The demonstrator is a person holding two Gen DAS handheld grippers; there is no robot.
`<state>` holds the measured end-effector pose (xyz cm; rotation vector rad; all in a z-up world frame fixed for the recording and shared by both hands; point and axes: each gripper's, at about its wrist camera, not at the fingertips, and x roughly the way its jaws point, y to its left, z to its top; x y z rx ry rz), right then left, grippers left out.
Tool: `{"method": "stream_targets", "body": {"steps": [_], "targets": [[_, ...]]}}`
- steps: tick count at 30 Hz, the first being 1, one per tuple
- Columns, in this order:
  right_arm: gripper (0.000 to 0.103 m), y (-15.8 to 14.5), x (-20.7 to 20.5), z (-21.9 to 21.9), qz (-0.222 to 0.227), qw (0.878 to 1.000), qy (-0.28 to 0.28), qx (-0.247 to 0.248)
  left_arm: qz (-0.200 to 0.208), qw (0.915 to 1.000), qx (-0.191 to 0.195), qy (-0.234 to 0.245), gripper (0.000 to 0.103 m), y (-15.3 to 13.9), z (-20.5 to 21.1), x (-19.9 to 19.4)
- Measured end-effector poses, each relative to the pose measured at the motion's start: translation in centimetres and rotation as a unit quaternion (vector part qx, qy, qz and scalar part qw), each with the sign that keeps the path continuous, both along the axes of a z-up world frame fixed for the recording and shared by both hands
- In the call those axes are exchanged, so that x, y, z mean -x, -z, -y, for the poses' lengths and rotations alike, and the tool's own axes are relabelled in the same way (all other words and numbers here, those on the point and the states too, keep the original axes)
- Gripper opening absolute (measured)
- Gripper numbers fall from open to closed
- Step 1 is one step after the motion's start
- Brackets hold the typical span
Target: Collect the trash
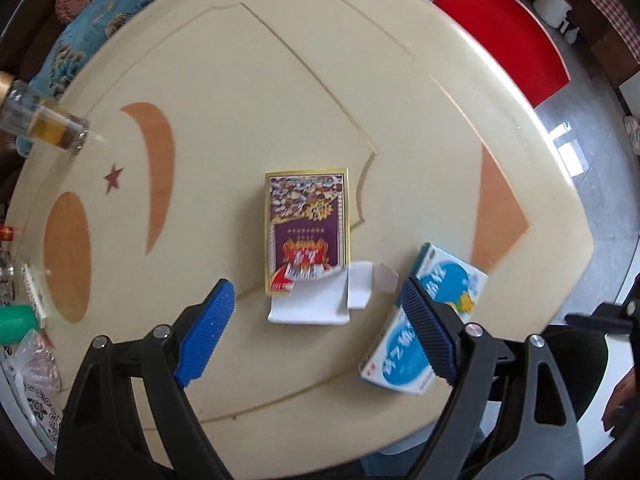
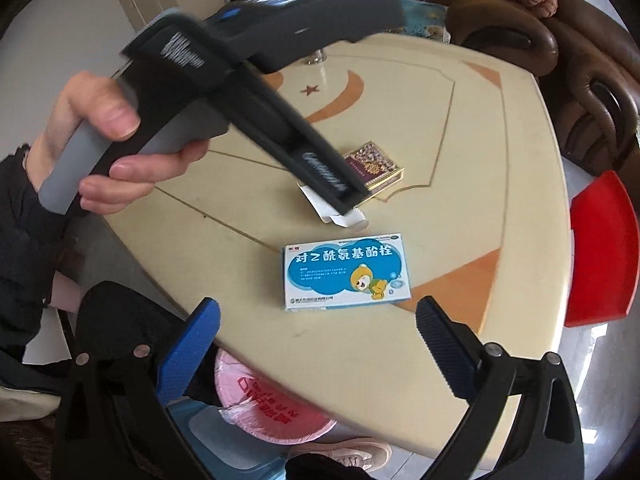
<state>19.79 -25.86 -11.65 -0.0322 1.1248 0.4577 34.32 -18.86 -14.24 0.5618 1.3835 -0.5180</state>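
Note:
A purple and gold carton (image 1: 307, 232) with a torn-open white flap (image 1: 320, 300) lies on the cream table (image 1: 240, 100). A blue and white medicine box (image 1: 424, 324) lies to its right. My left gripper (image 1: 316, 328) is open and empty, hovering just short of the torn flap. In the right wrist view the medicine box (image 2: 347, 271) lies flat ahead of my right gripper (image 2: 316, 344), which is open and empty above the table edge. The left gripper's body (image 2: 240, 80) reaches over the carton (image 2: 374, 168).
A bin lined with a pink bag (image 2: 264, 408) stands under the table's near edge. A red stool (image 1: 504, 32) is beyond the table; it also shows in the right wrist view (image 2: 600, 248). A glass bottle (image 1: 44, 120) stands at the left rim. A brown sofa (image 2: 560, 60) is behind.

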Motion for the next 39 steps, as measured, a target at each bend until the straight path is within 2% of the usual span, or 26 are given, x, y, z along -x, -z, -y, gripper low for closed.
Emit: {"method": "stream_targets", "body": {"steps": [10, 21, 27, 39], "targets": [[0.096, 4.4, -2.0, -1.9, -0.003, 0.999, -0.025, 0.026, -0.018, 0.9997, -0.009, 0.015, 0.083, 3.1, 1.2, -1.2], [0.096, 6.8, -2.0, -3.0, 0.004, 0.998, -0.034, 0.056, -0.028, 0.9994, -0.010, 0.017, 0.083, 4.3, 1.0, -1.7], [0.096, 7.2, -1.6, -4.1, 0.037, 0.995, -0.030, 0.090, -0.037, 0.9991, -0.007, 0.020, 0.083, 5.2, 1.0, -2.3], [0.096, 7.0, -2.4, -3.0, 0.054, 0.996, -0.011, 0.066, -0.046, 0.9986, 0.002, 0.024, 0.085, 5.6, 1.3, -3.7]]}}
